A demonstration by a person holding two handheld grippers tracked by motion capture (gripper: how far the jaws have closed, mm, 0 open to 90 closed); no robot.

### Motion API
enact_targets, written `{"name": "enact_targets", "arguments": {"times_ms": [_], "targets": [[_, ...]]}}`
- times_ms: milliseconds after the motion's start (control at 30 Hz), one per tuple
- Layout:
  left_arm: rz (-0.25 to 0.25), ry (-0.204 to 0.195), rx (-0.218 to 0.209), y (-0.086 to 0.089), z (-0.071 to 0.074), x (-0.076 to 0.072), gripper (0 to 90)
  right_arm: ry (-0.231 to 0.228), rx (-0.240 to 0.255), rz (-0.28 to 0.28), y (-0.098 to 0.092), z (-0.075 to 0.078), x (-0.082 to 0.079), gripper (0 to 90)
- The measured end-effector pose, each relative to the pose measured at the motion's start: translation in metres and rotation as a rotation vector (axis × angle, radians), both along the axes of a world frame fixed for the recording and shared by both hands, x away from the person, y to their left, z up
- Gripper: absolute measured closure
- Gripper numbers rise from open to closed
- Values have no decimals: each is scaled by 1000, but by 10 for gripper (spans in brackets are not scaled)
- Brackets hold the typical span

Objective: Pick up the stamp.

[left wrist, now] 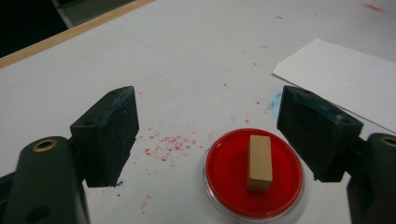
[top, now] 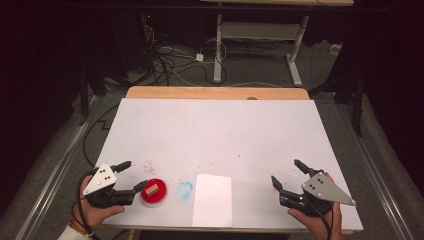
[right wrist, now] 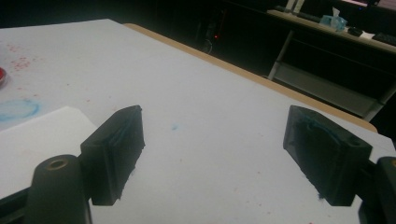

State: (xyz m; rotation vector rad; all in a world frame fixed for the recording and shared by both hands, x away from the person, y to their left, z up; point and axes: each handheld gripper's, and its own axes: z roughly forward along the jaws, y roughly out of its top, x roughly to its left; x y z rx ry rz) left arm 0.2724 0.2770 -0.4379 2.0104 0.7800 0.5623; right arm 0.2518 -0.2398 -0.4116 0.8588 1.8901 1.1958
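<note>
A small wooden block [top: 152, 190] [left wrist: 260, 162] lies in a round red dish [top: 153, 196] [left wrist: 229, 172] near the table's front left. My left gripper [top: 132, 175] [left wrist: 210, 135] stands open just left of the dish, jaws wide, nothing between its pads. A white paper sheet [top: 213, 200] [left wrist: 345, 77] [right wrist: 32, 140] lies at the front centre. At the front right, my right gripper [top: 287, 172] [right wrist: 212, 154] is open over bare white table cover, holding nothing.
A white cover [top: 215, 140] spans the table, with a wooden edge [top: 215, 93] at the far side. Red specks [left wrist: 168, 144] and a blue ring stain [top: 184, 189] mark the cover near the dish. Cables and a desk frame [top: 255, 45] lie on the floor beyond.
</note>
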Motion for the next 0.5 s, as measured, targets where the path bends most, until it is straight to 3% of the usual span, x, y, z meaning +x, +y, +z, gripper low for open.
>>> {"name": "enact_targets", "arguments": {"times_ms": [67,267,500], "targets": [[3,12,8,-1,-2,1,204,0,-21,8,2,-1,0,208],[5,46,45,0,-7,0,219,12,-23,20,5,0,1,209],[27,82,40,12,-5,-5,230,27,-35,44,10,-1,6,208]]}}
